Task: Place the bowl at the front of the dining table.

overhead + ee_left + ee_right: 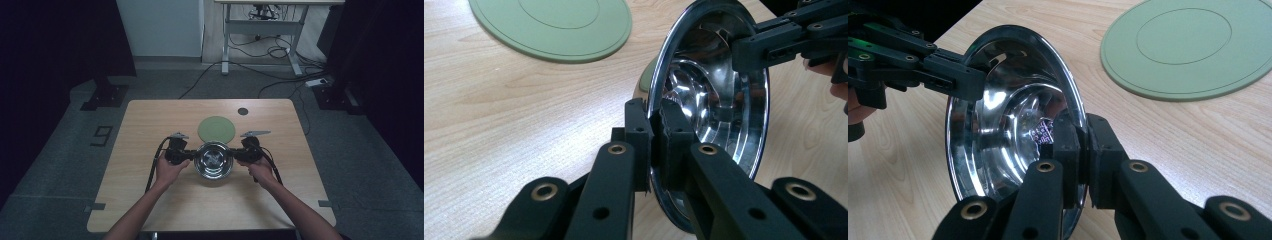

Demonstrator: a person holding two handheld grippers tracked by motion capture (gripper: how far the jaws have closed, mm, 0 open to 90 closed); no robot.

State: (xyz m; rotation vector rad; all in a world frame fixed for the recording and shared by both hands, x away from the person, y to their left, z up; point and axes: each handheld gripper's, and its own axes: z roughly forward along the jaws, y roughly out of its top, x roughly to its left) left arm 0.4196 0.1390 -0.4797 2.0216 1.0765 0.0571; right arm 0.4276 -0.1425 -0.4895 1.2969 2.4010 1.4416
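When I look down from the high view, my shiny metal bowl [213,160] sits near the middle of the worktop [150,200], just in front of a flat green mat [216,128]. My left hand-held gripper [190,155] pinches its left rim and my right hand-held gripper [238,155] pinches its right rim. From the left gripper view, my jaws squeeze tight on the bowl's thin edge. From the right gripper view, my jaws clamp the other edge the same way, with the mat behind.
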